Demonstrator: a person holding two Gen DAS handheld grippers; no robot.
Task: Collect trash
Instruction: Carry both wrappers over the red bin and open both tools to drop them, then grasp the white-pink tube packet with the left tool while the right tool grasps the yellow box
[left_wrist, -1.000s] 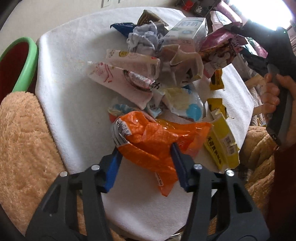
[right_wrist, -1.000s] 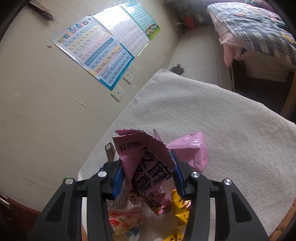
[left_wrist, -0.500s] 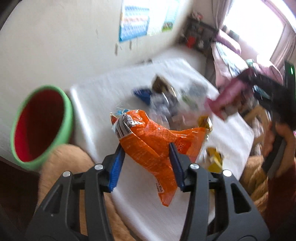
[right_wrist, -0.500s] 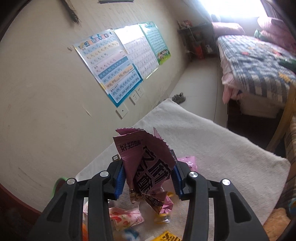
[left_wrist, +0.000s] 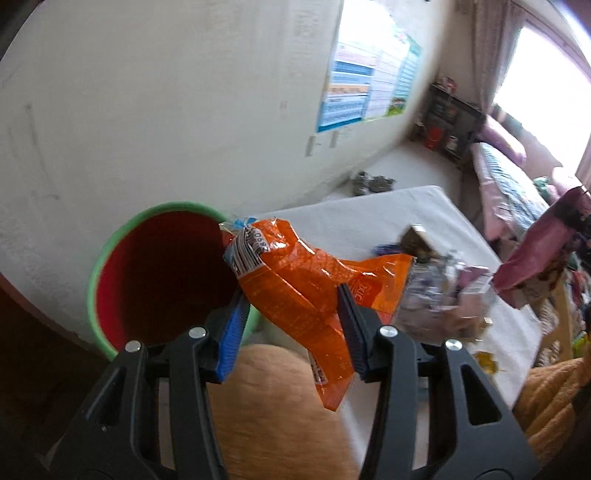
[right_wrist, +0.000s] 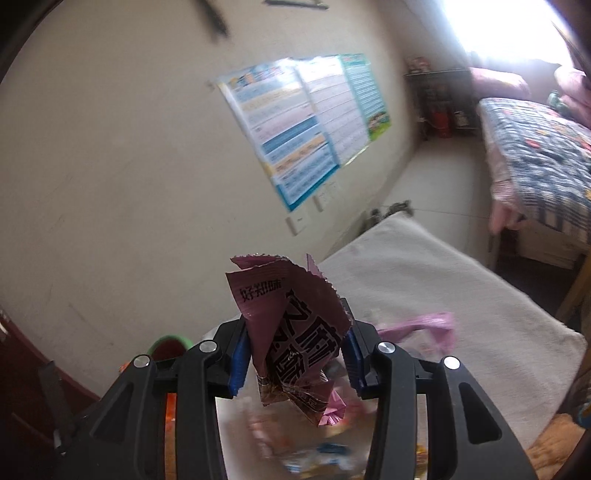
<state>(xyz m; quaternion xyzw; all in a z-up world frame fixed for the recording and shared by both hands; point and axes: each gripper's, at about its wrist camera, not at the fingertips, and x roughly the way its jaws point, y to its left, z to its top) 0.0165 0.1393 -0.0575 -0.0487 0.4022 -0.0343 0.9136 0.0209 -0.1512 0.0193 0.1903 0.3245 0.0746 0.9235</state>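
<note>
My left gripper (left_wrist: 291, 317) is shut on an orange snack wrapper (left_wrist: 299, 291) and holds it in the air just right of the green-rimmed red bin (left_wrist: 155, 273). My right gripper (right_wrist: 293, 350) is shut on a crumpled purple wrapper (right_wrist: 295, 332), lifted above the table; that wrapper also shows at the right edge of the left wrist view (left_wrist: 535, 258). A blurred pile of trash (left_wrist: 447, 288) lies on the white-covered table (left_wrist: 351, 218). The bin's rim shows small in the right wrist view (right_wrist: 168, 341).
A tan fuzzy cushion (left_wrist: 280, 413) lies below the left gripper at the table's near edge. A wall with a poster (right_wrist: 303, 125) is behind the table. A bed (right_wrist: 543, 155) stands to the right. A pink bag (right_wrist: 428, 328) and loose wrappers lie on the table.
My left gripper has lifted the orange wrapper off the table and swung it left toward the bin. My right gripper has risen with the purple wrapper.
</note>
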